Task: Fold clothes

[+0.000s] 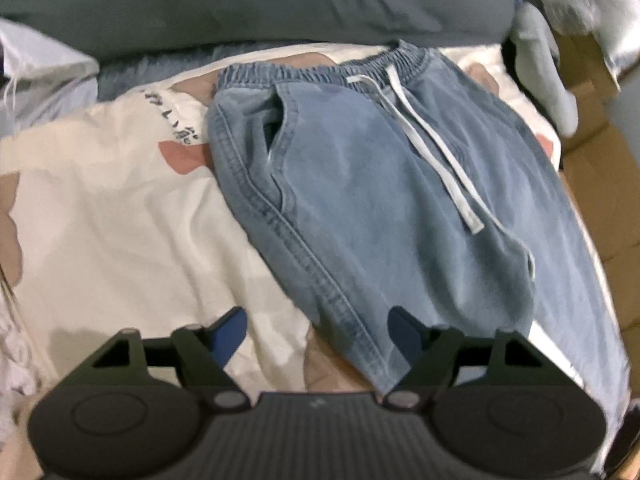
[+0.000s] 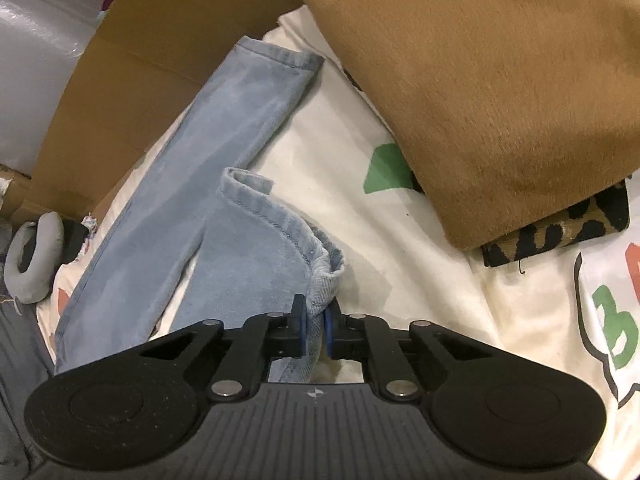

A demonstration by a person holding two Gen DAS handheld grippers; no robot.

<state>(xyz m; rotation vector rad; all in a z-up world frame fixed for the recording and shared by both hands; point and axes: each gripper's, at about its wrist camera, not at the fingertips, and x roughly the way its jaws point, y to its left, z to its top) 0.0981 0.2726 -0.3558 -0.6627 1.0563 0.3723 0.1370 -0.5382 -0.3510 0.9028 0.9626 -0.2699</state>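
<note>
Jeans hem between right hand-held gripper pads (left hand-held gripper agape)

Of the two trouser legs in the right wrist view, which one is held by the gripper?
The nearer leg, whose curled hem is pinched in the right gripper. The other leg lies flat, stretched toward the cardboard, untouched.
</note>
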